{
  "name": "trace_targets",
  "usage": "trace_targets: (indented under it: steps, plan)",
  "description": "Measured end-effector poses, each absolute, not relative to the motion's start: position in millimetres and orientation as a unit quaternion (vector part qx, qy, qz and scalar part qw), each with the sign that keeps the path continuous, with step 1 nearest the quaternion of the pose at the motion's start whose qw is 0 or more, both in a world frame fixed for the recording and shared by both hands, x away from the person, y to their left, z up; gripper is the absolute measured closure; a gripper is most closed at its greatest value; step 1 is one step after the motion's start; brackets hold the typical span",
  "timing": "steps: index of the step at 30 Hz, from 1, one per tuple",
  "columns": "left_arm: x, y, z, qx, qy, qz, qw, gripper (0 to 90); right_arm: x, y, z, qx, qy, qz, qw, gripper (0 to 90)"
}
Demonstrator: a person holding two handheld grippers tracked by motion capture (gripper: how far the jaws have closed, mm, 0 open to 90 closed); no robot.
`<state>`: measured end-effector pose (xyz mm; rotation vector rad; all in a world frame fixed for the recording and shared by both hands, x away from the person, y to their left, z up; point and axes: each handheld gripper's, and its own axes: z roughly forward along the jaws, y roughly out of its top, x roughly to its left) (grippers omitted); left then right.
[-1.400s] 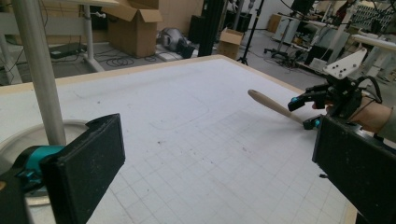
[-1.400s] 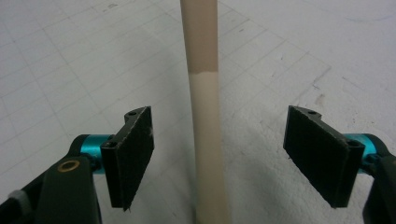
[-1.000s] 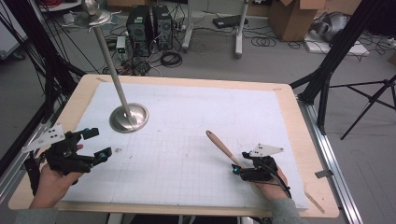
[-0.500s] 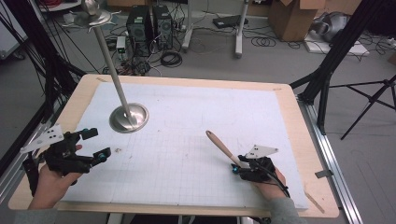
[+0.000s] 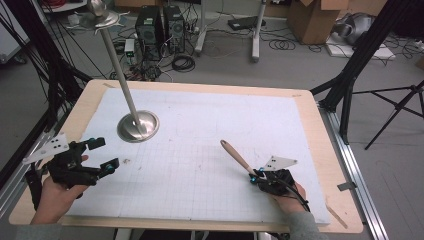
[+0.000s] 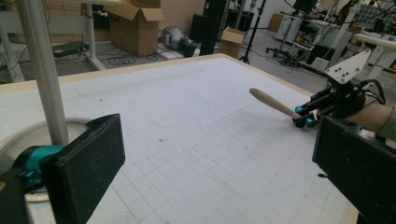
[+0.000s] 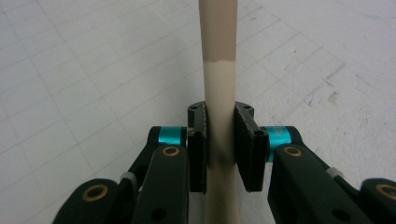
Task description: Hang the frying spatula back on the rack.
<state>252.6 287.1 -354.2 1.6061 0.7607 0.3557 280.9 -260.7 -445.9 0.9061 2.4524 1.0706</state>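
Observation:
A utensil with a beige wooden handle [image 5: 235,155] lies on the white gridded mat [image 5: 200,130], its rounded end pointing toward the far left. My right gripper [image 5: 255,175] holds its near end. In the right gripper view the two pads press on both sides of the handle [image 7: 219,46]; the right gripper [image 7: 220,140] has just been closing on it. My left gripper [image 5: 103,154] rests at the mat's near left, open with nothing between its fingers. The left gripper [image 6: 219,156] looks across the mat at the handle [image 6: 273,102] and the right gripper [image 6: 304,119].
A metal stand with a round base [image 5: 138,126] and a slanting pole [image 5: 117,65] rises at the far left of the mat, just beyond my left gripper; its pole [image 6: 44,79] is close in the left gripper view. The wooden table edge [image 5: 322,150] borders the mat.
The right gripper's jaws have drawn in onto the wooden handle. Both hands, the utensil and the stand stay where they were.

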Motion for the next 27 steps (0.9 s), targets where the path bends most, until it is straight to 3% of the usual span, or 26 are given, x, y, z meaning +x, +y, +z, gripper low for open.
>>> trace_targets:
  steps: [27]
  plan:
    - [252,289,-354,0.696,0.331,0.156,0.618,2.7,284,-273,-423,0.286,0.848,0.428,0.129,78.1]
